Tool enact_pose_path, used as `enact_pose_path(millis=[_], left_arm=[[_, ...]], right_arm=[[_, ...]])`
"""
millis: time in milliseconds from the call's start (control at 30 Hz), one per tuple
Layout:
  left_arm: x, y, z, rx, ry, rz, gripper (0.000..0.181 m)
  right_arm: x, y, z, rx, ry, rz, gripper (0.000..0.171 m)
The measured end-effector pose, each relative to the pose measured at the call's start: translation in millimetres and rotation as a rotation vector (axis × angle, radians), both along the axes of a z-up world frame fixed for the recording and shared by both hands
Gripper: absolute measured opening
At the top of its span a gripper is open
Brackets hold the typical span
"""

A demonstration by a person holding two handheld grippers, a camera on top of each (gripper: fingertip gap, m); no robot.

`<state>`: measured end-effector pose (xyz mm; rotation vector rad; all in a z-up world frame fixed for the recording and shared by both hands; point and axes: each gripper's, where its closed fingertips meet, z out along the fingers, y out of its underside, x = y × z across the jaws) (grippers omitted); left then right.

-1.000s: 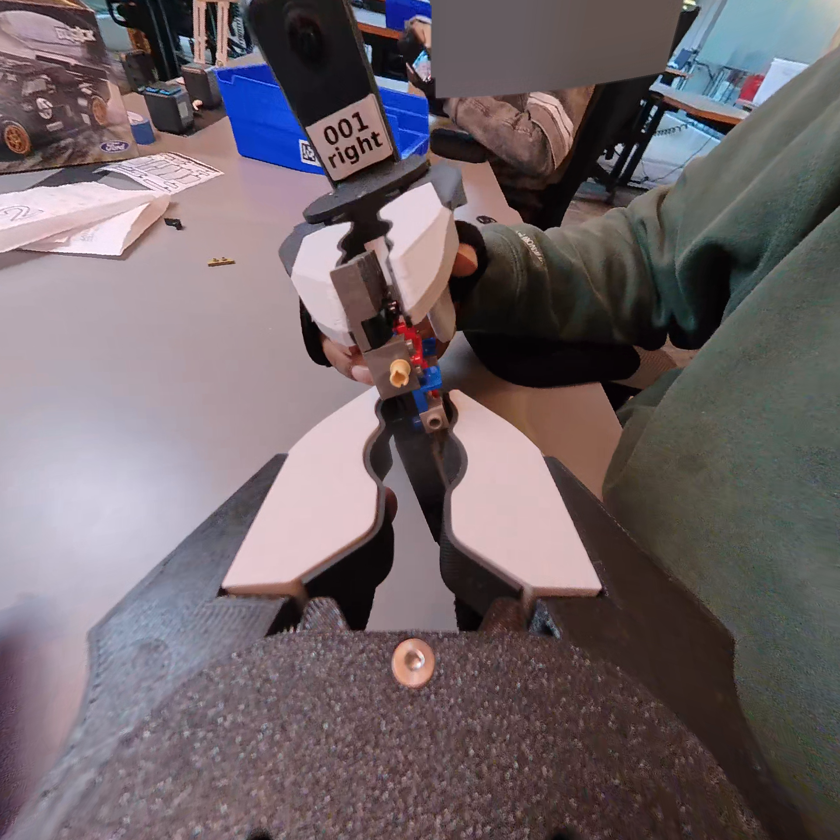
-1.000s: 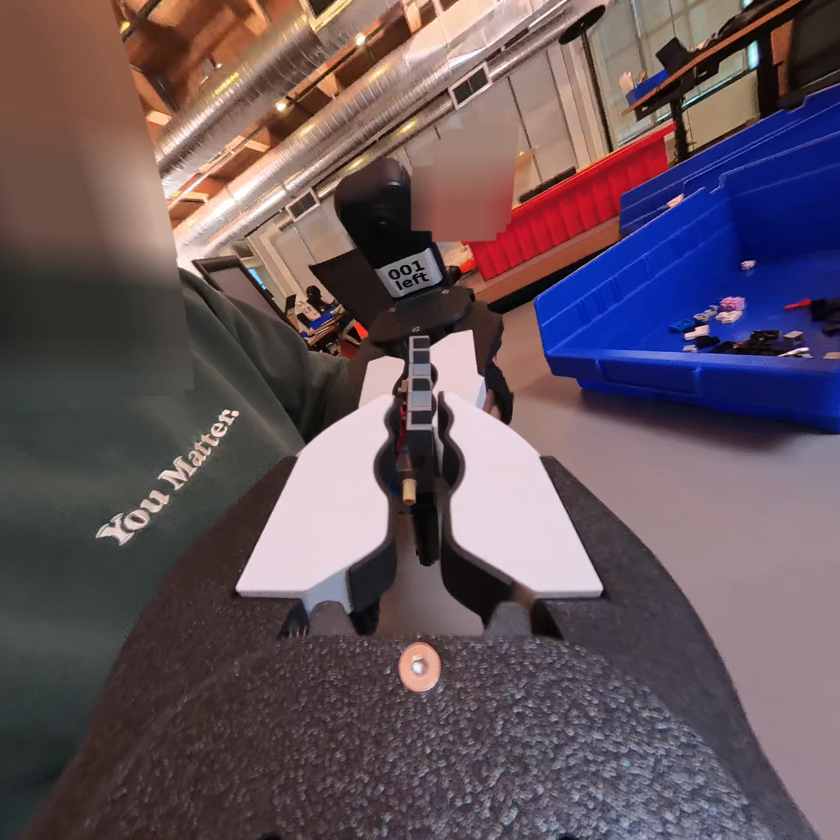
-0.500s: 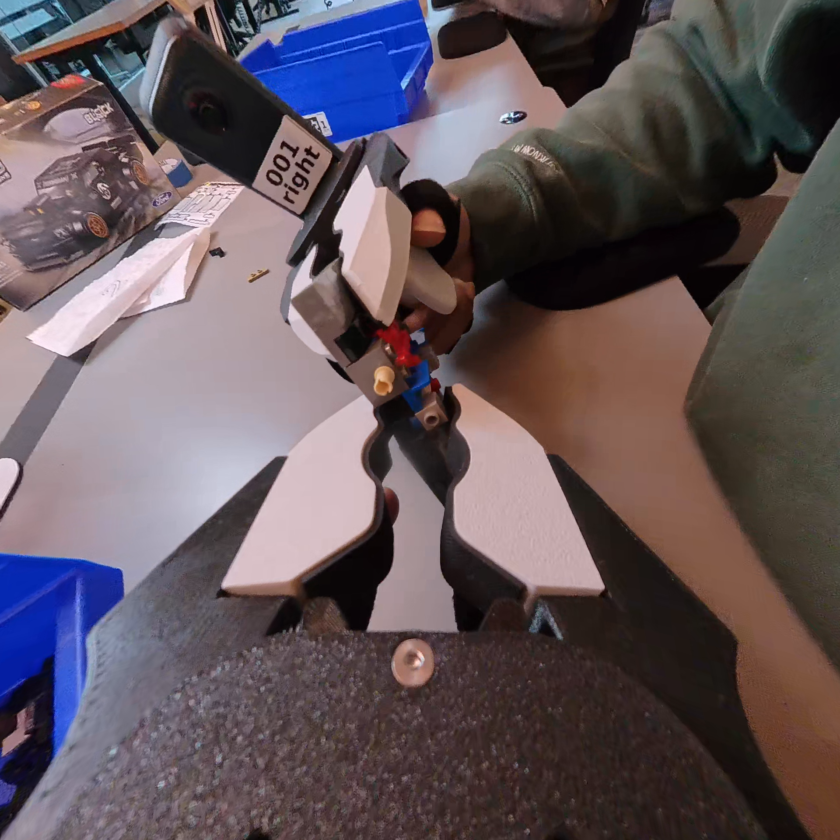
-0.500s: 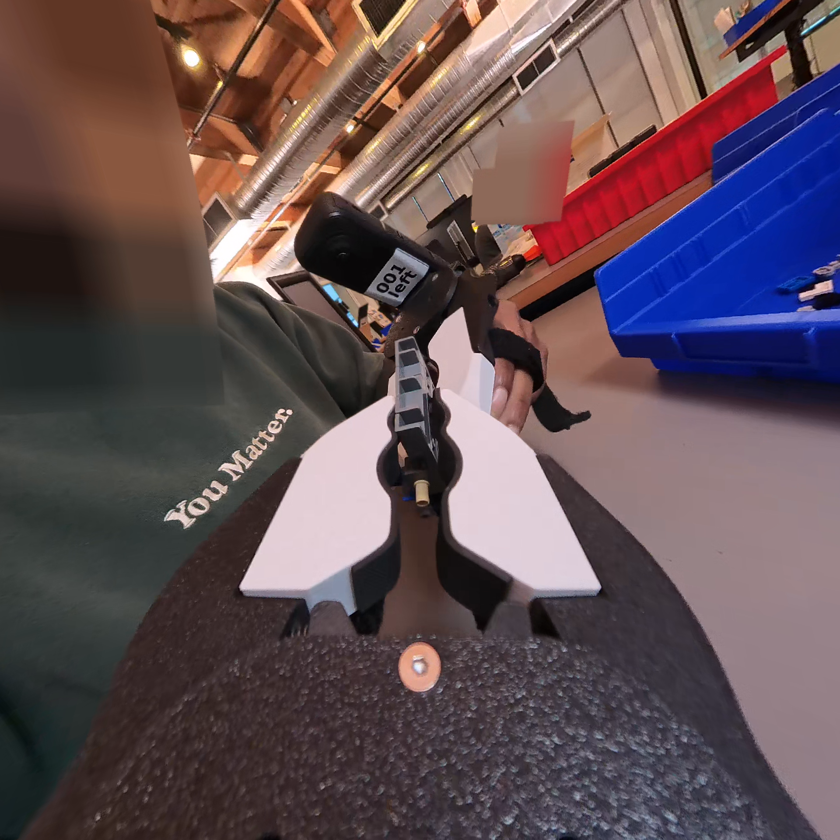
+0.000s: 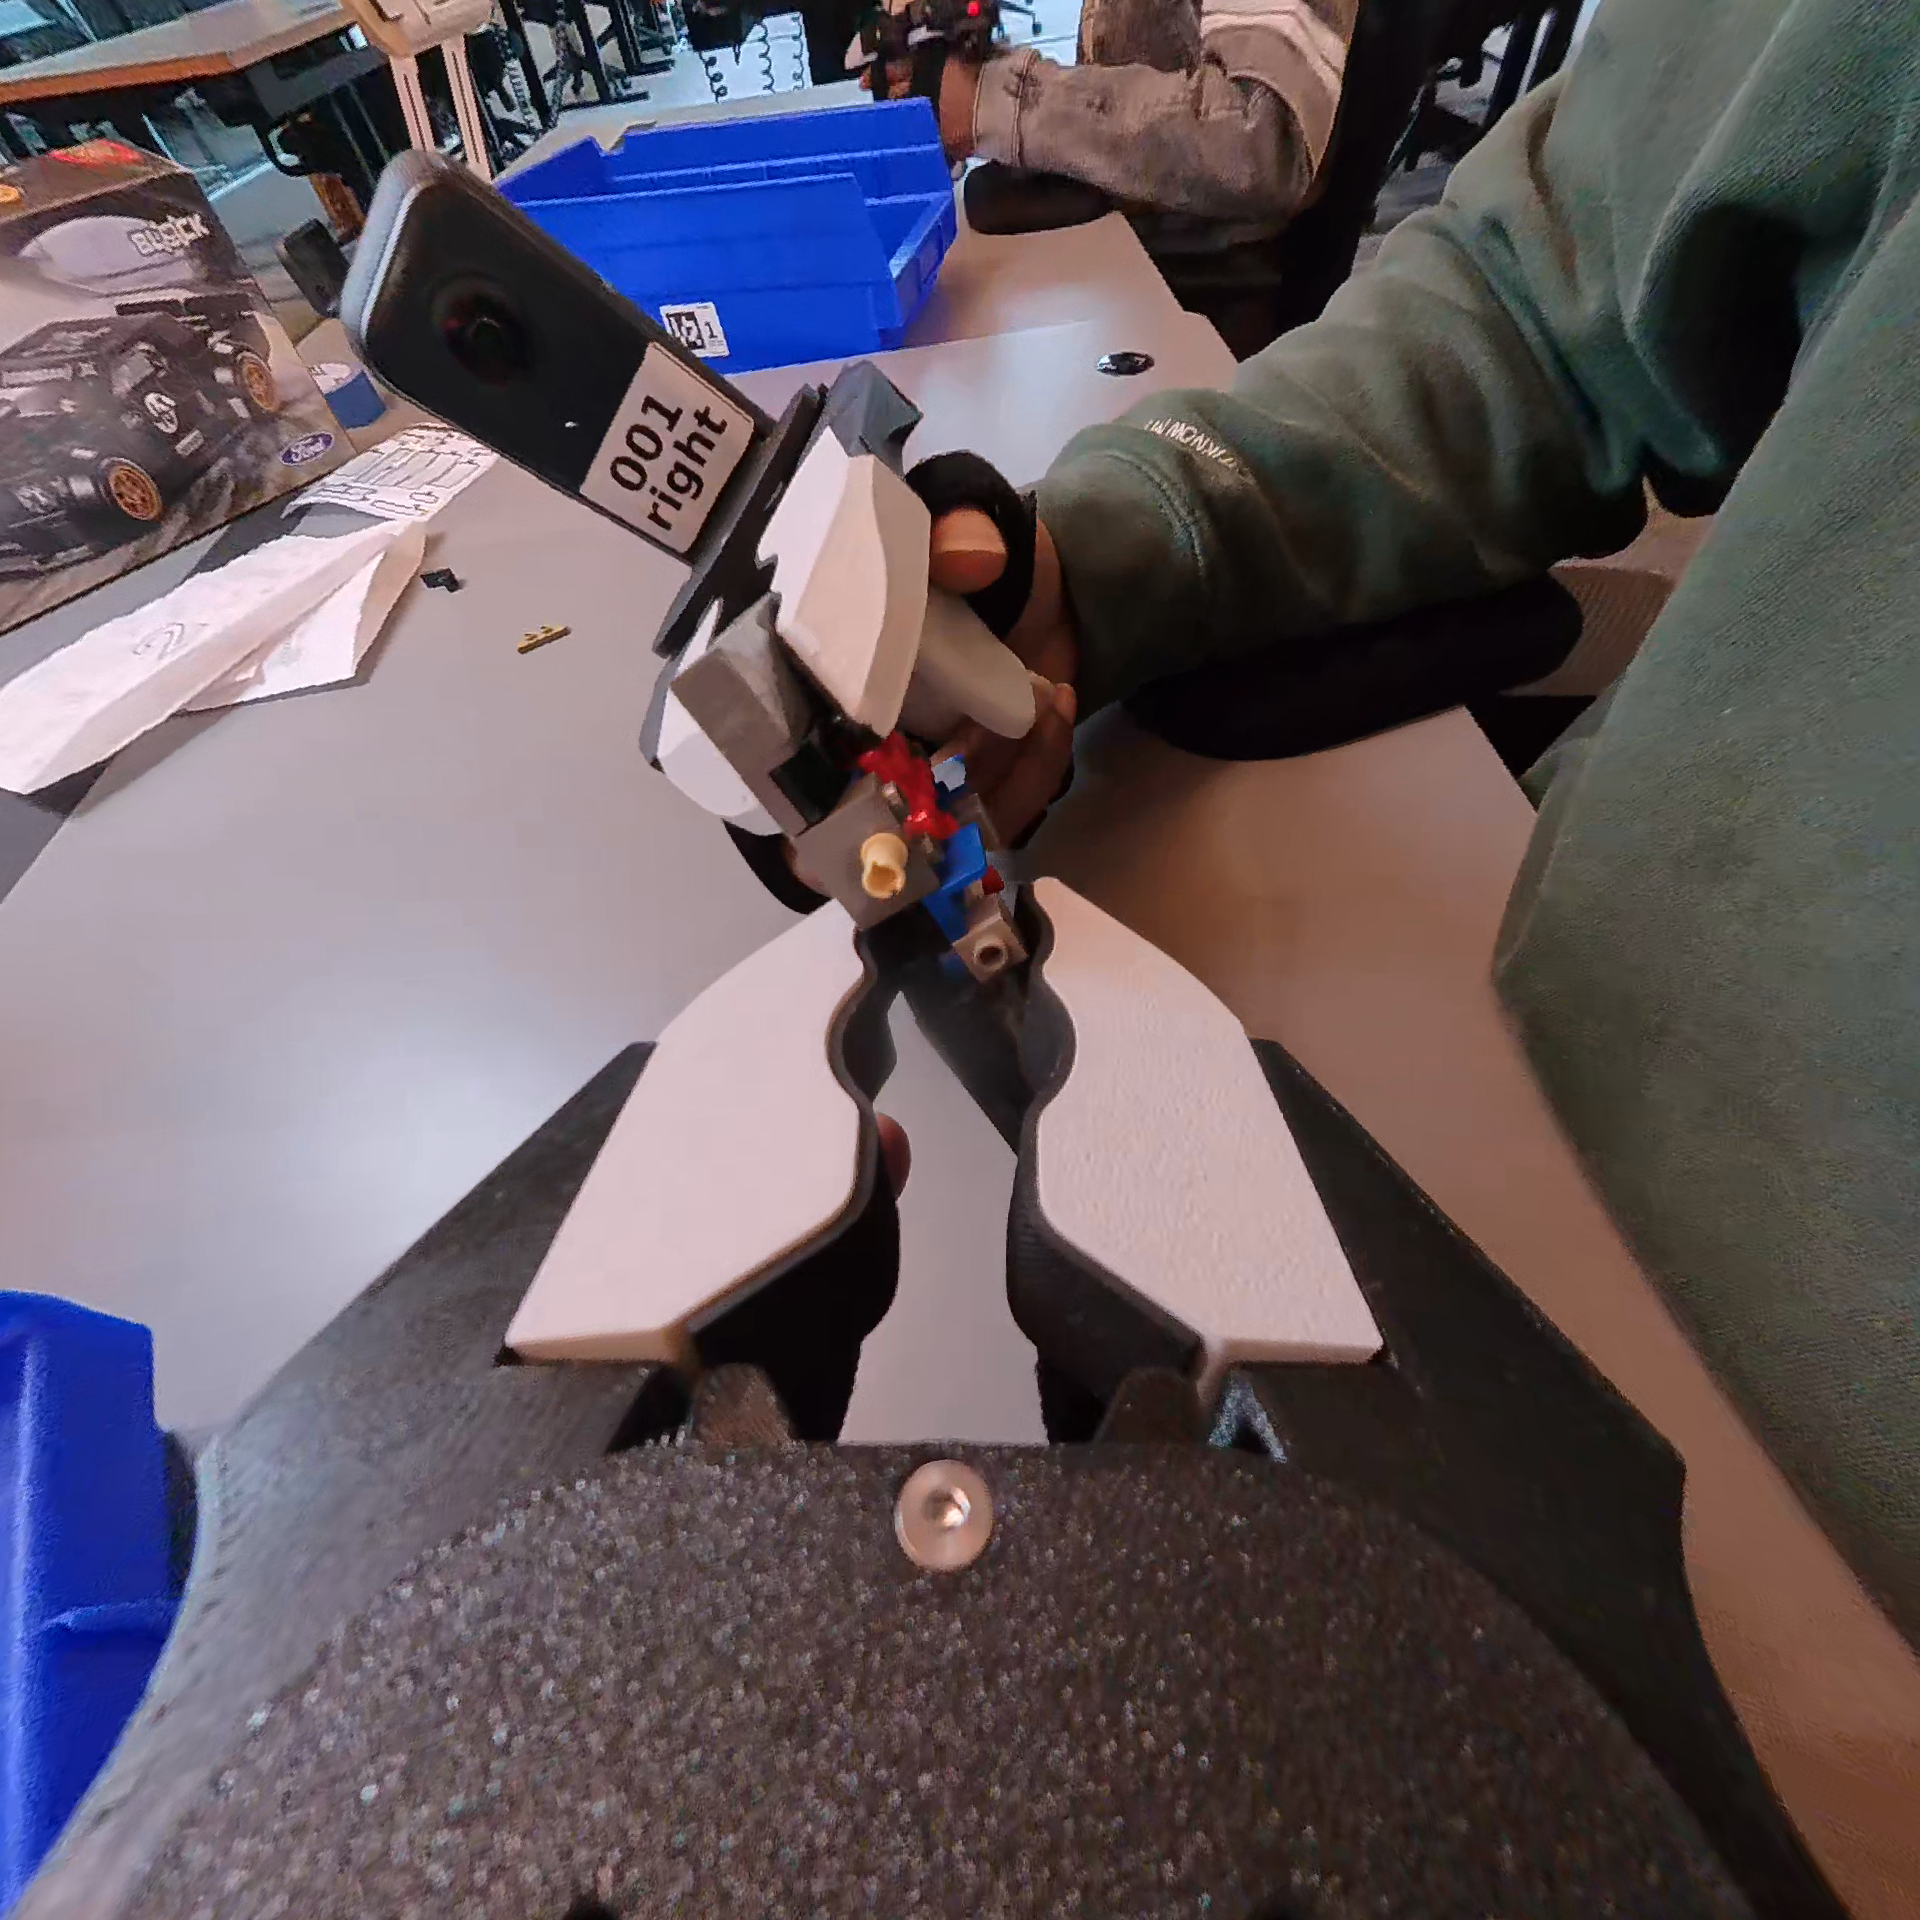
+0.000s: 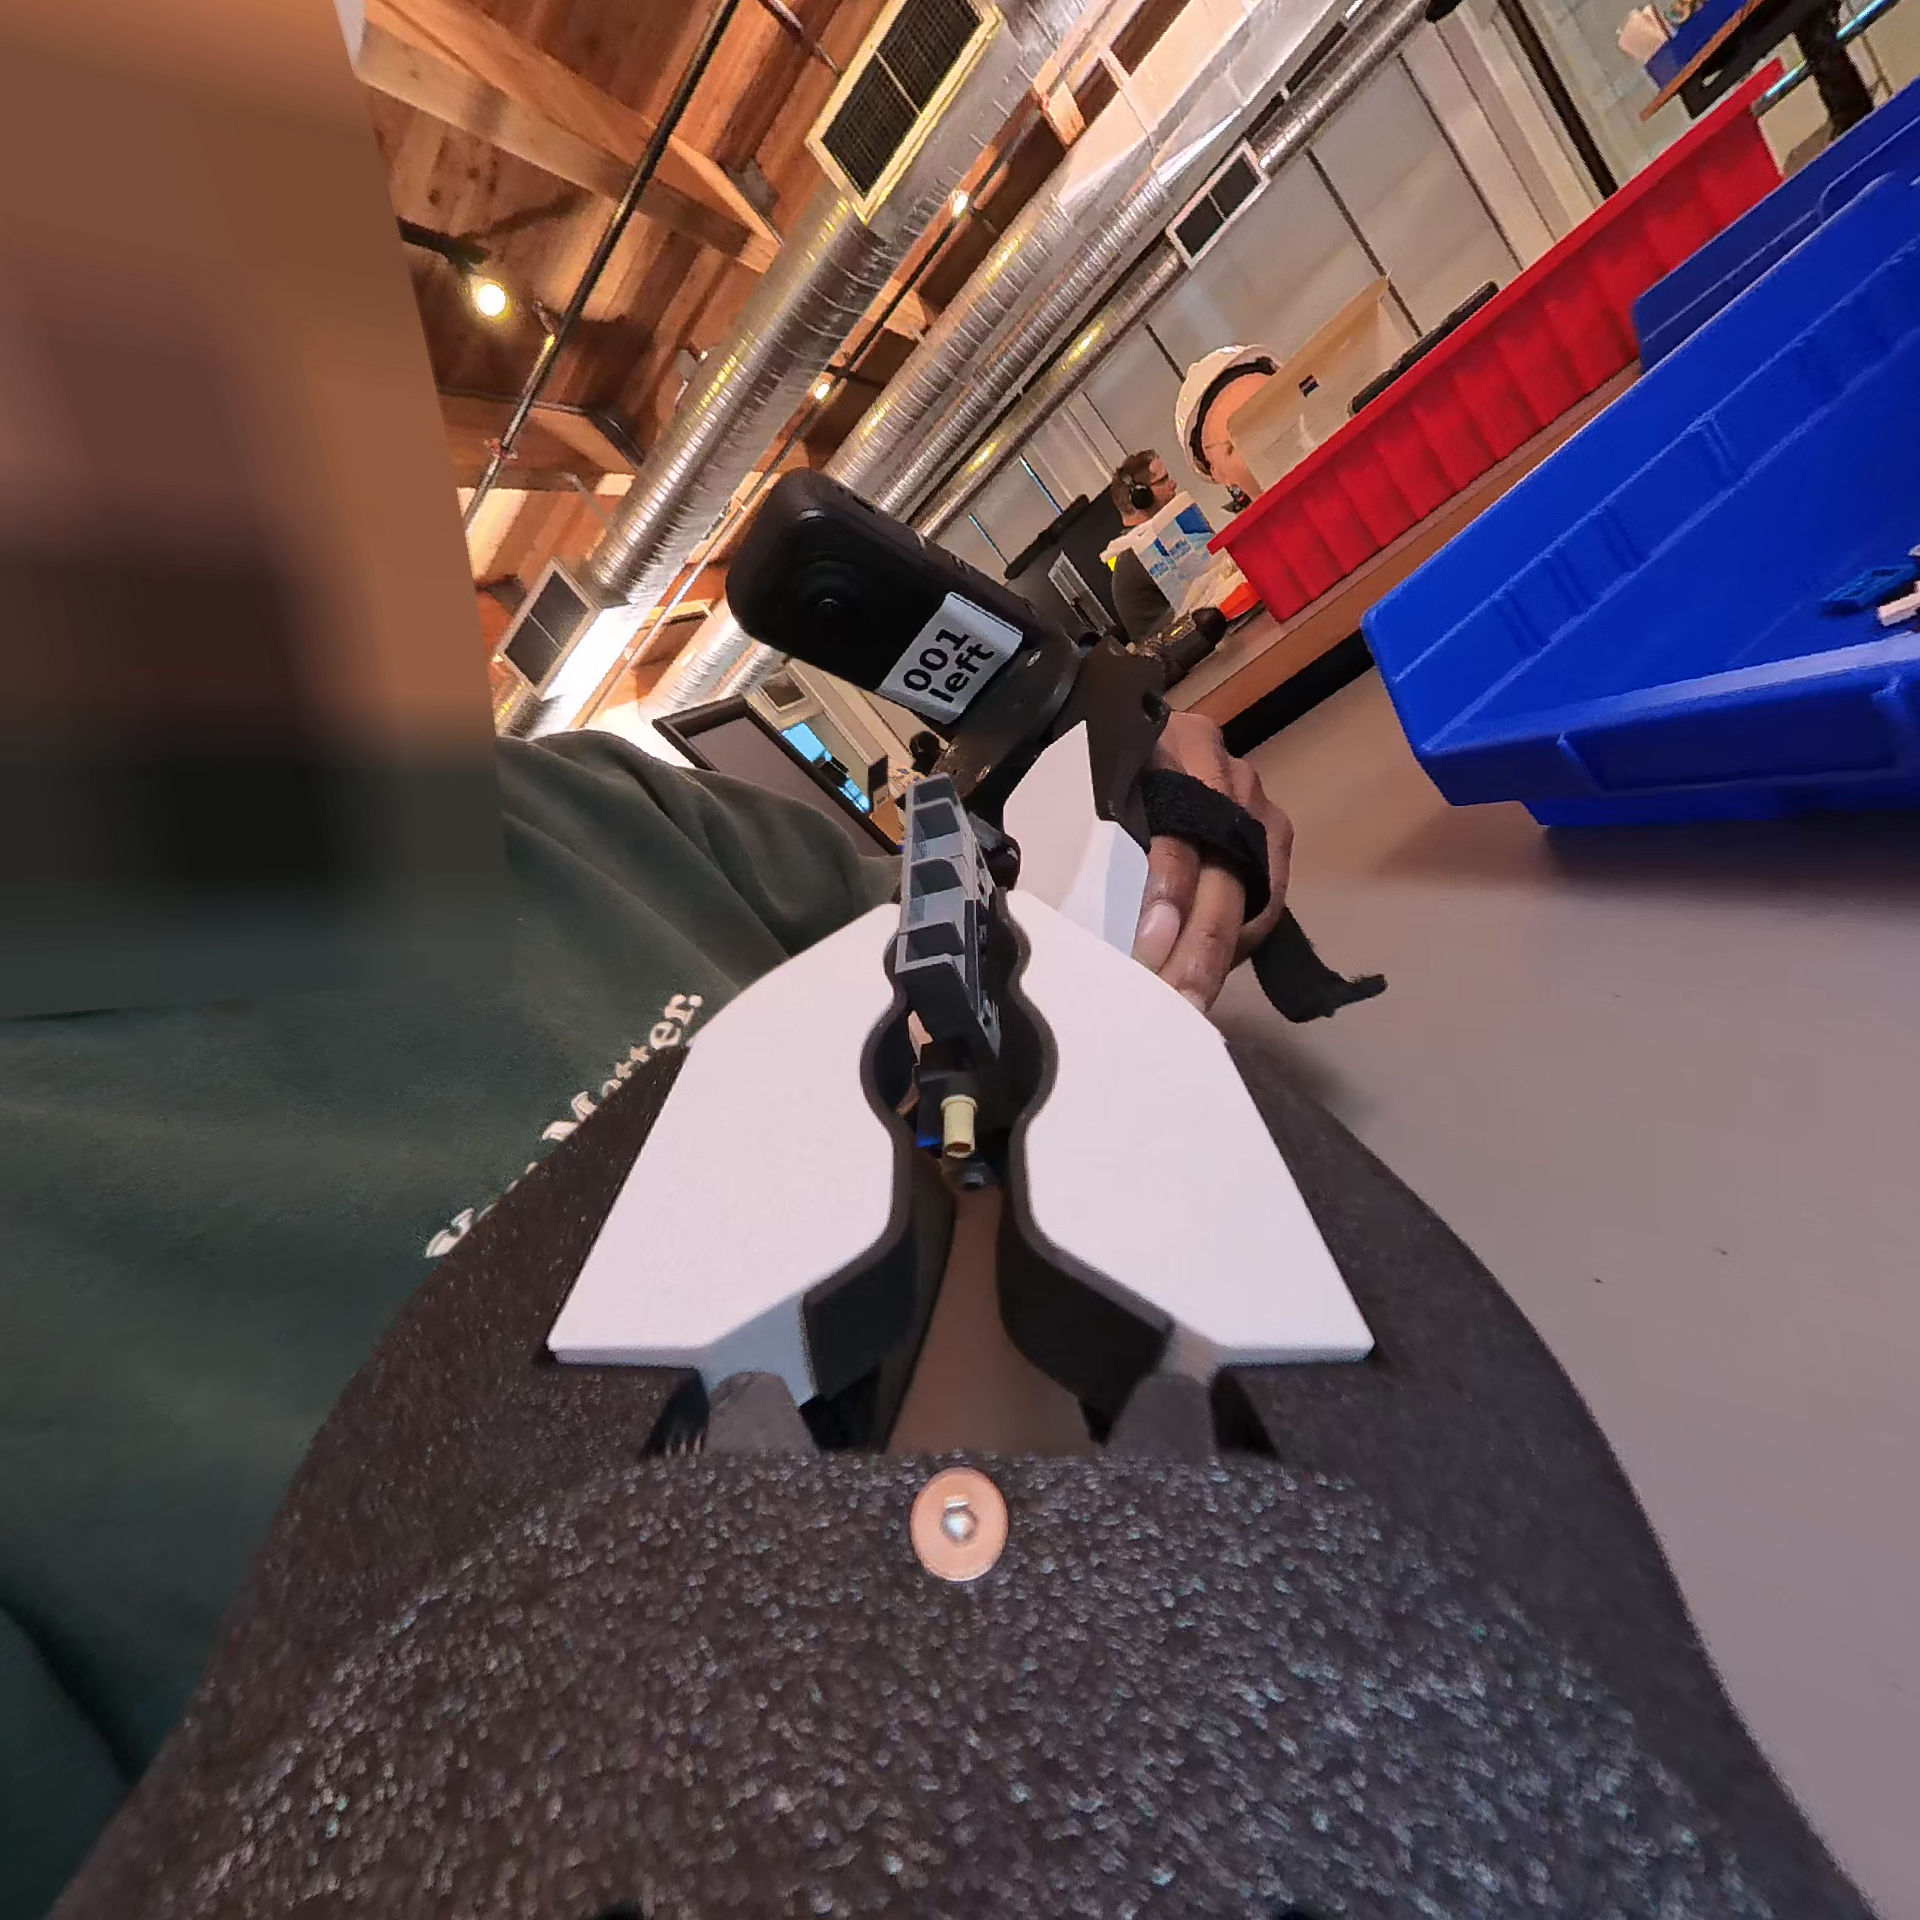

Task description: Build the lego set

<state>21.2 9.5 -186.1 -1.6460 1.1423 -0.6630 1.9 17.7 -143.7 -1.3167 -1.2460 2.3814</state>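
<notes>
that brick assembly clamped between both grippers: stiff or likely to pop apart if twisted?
The brick assembly is many small snapped-together parts, so probably stiff along its length but apt to separate under twist. The tan peg and red piece stick out and look easiest to knock off. Left hand-held gripper and right hand-held gripper grip opposite ends, so it likely weighs little.

Bare grey table (image 5: pixel 312 987) left; paper sheets (image 5: pixel 208 644), blue bin (image 5: pixel 748 249) beyond; sleeve (image 5: pixel 1351 468) blocks right.
</notes>
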Motion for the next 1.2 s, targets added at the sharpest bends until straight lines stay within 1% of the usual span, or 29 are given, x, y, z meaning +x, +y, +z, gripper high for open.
enact_pose_path(millis=[133, 267, 400, 500, 667, 767, 867, 967, 1200], left_arm=[[1, -1, 2, -0.007, -0.017, -0.007, 0.022], [0, 5, 6, -0.061, -0.073, 0.036, 0.021], [-1, 8, 10, -0.053, -0.083, 0.072, 0.02], [-4, 15, 11, 0.091, 0.014, 0.133, 0.02], [-7, 19, 18, 0.613, 0.332, 0.197, 0.019], [-11, 22, 22, 0.811, 0.458, 0.234, 0.019], [-13, 25, 26, 0.905, 0.516, 0.255, 0.019], [-14, 25, 28, 0.972, 0.559, 0.262, 0.019], [-15, 25, 28, 1.011, 0.59, 0.254, 0.019]], right_arm=[[1, -1, 2, -0.006, 0.012, 0.001, 0.012], [0, 6, 5, 0.009, 0.042, -0.047, 0.012], [1, 7, 9, 0.069, 0.085, -0.106, 0.012], [2, 5, 13, 0.256, 0.146, -0.195, 0.014], [10, -14, 14, 0.753, 0.216, -0.288, 0.018], [10, -15, 10, 1.02, 0.21, -0.371, 0.02], [10, -15, 11, 1.152, 0.218, -0.417, 0.02], [10, -16, 10, 1.219, 0.224, -0.432, 0.02], [10, -18, 8, 1.301, 0.239, -0.445, 0.02]])
